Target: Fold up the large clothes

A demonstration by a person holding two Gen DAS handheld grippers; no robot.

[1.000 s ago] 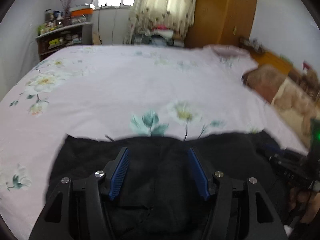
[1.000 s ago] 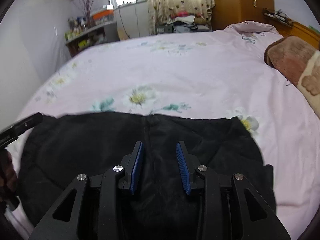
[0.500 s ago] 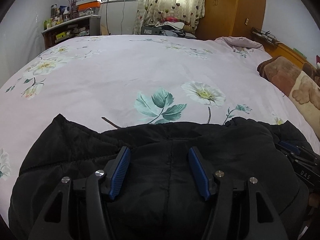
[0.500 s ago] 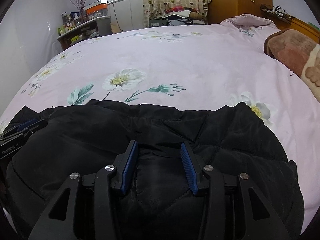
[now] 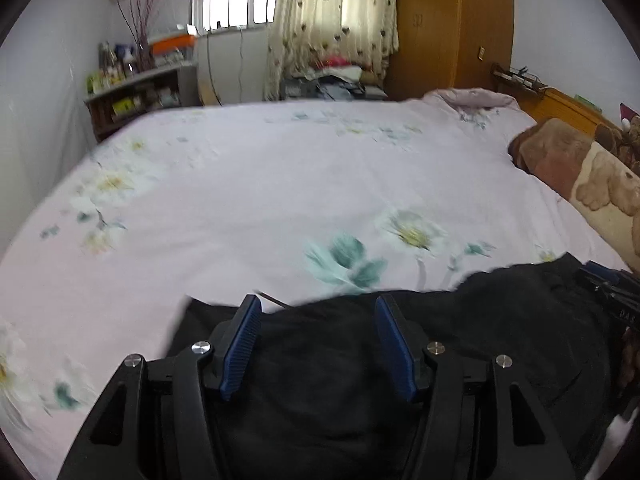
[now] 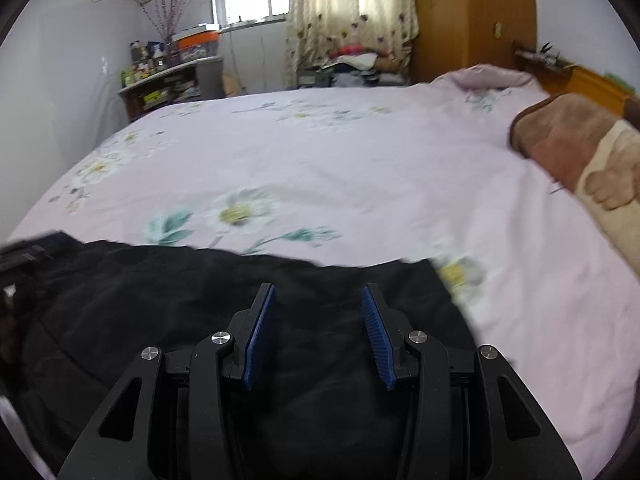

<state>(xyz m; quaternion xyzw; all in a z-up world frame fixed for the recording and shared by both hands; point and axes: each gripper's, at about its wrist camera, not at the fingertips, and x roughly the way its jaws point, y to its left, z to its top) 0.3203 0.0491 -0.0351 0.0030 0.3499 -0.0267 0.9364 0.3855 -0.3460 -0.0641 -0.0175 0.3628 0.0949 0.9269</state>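
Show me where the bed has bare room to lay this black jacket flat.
Free: the wide stretch of pink quilt beyond the black jacket, between the shelf side and the brown blanket. Crowded: that right edge, and the near strip under the jacket.

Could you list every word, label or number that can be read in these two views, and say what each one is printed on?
"DAS": white letters on the right gripper, seen at the right edge of the left wrist view; more letters may be cut off.
Packages and bottles on the shelf: labels too small and blurred to read.
Orange box on that shelf: no legible print.
Black jacket and floral bedspread: no text visible.
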